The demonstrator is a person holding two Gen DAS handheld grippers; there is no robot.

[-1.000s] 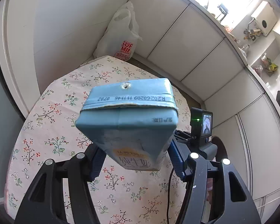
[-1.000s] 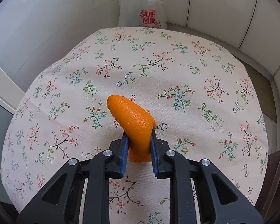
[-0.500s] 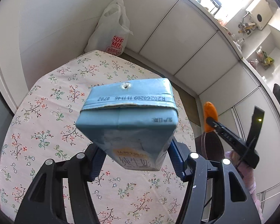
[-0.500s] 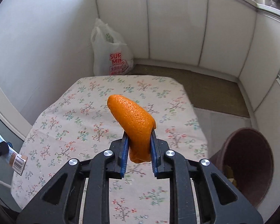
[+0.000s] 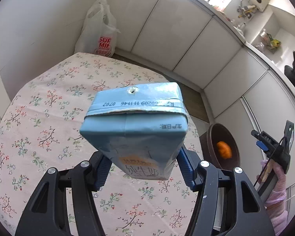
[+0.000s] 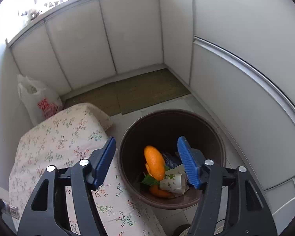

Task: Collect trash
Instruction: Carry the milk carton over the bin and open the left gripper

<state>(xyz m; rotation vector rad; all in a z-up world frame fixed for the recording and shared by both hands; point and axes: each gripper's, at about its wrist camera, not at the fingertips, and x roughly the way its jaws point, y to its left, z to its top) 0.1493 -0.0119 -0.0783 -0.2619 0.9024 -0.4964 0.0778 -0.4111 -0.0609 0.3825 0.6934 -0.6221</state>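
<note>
Blue pads of my right gripper (image 6: pixel 146 161) stand wide apart and are opening, poised above the brown waste bin (image 6: pixel 216 135) with nothing pressed between them. Seen between the pads, the orange peel (image 6: pixel 155 164) sits inside the bin, over a crumpled paper cup (image 6: pixel 174 182), a green scrap and a second piece of orange peel at the bottom. The bin stands on the floor just beside the corner of the floral tablecloth (image 6: pixel 57 137). My left gripper (image 5: pixel 144 170) is clamped on a light-blue milk carton (image 5: pixel 135 125), its pads pressing the lower sides; the carton's top, with a punched straw hole and a printed date code, faces the camera above the table. In the left wrist view the peel appears blurred within the bin, and my gloved right hand (image 5: pixel 275 182) carries its gripper at the right edge. A white plastic shopping bag (image 5: pixel 100 31) rests against the wall beyond the table.
</note>
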